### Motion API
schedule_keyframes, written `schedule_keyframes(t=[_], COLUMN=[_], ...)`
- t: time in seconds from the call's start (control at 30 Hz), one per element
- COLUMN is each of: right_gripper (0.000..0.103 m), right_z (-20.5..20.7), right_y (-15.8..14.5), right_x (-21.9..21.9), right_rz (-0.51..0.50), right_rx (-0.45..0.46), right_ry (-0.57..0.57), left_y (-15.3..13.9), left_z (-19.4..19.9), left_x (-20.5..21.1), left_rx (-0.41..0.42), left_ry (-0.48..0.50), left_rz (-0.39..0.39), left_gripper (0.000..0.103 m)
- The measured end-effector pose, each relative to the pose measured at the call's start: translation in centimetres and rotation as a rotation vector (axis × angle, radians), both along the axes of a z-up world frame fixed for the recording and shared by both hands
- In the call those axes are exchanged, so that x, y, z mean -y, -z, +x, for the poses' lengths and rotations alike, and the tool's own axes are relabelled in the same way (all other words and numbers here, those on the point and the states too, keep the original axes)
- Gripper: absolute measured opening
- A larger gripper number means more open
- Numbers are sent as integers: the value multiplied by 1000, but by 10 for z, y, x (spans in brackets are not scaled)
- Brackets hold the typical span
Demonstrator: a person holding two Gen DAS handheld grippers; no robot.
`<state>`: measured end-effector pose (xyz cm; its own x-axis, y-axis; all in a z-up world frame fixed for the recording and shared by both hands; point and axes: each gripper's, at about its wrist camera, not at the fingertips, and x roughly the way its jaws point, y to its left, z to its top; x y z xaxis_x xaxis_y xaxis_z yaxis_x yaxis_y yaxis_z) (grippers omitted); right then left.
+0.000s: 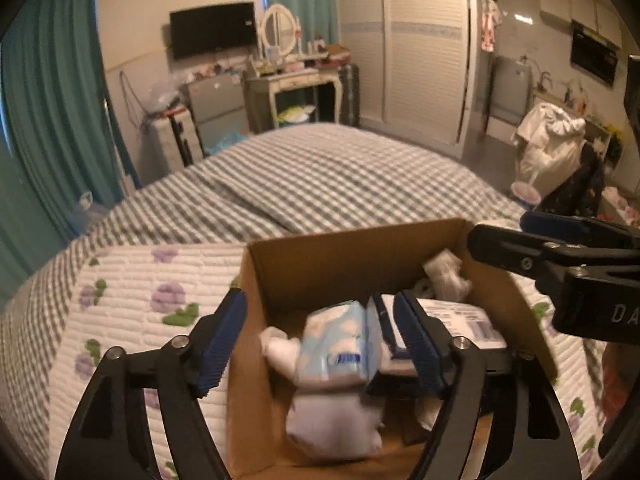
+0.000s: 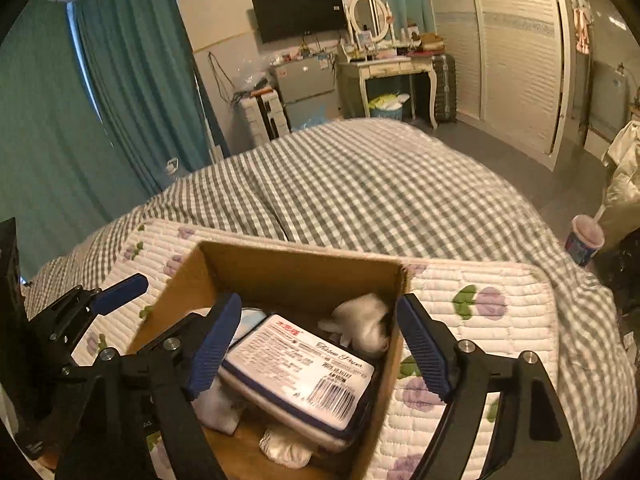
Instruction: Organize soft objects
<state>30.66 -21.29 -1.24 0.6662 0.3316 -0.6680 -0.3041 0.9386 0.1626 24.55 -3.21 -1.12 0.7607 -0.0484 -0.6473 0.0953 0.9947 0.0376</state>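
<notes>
A brown cardboard box (image 1: 332, 252) sits on a flowered quilted mat on the bed; it also shows in the right wrist view (image 2: 296, 268). Inside lie a light blue cloud-print tissue pack (image 1: 340, 344), a white soft bundle (image 1: 336, 420), a large tissue paper pack with a barcode (image 2: 304, 372) and a white crumpled cloth (image 2: 364, 324). My left gripper (image 1: 320, 340) is open over the box, jaws either side of the blue pack, not touching it. My right gripper (image 2: 320, 344) is open over the box, above the large pack.
The bed has a grey checked cover (image 1: 328, 168). The flowered mat (image 1: 136, 292) spreads around the box. A drink cup (image 2: 584, 240) stands at the bed's right side. Teal curtains, a dressing table and a wardrobe stand beyond the bed.
</notes>
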Motion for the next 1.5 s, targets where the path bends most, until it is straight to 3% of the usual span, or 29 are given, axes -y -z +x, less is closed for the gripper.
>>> schedule_keyframes(t=[0.13, 0.3, 0.37, 0.6, 0.7, 0.9, 0.97, 1.13, 1.33, 1.5], right_gripper=[81, 81, 81, 103, 103, 103, 103, 103, 103, 103], right_z=[-31, -87, -115, -215, -248, -296, -298, -289, -260, -247], right_y=[-43, -109, -134, -198, -208, -195, -175, -114, -50, -25], right_x=[6, 16, 18, 22, 18, 11, 8, 6, 11, 11], right_rz=[-24, -32, -38, -10, 2, 33, 35, 58, 71, 69], right_rx=[54, 143, 180, 317, 347, 423, 437, 455, 371, 320], right_ry=[15, 46, 57, 74, 68, 72, 85, 123, 161, 156], left_y=[-35, -109, -131, -205, -217, -195, -176, -131, -67, -53], left_z=[-21, -77, -99, -197, -230, -257, -257, -238, -220, -218], left_x=[0, -3, -5, -13, -26, -52, -51, -49, -40, -32], left_rx=[59, 214, 265, 470, 533, 554, 559, 501, 425, 387], left_ry=[-6, -19, -19, -18, -60, -121, -165, -147, -113, -103], left_rz=[-9, -21, -24, -26, -59, -121, -79, 1, 46, 31], left_gripper=[77, 78, 87, 96, 98, 98, 98, 98, 98, 98])
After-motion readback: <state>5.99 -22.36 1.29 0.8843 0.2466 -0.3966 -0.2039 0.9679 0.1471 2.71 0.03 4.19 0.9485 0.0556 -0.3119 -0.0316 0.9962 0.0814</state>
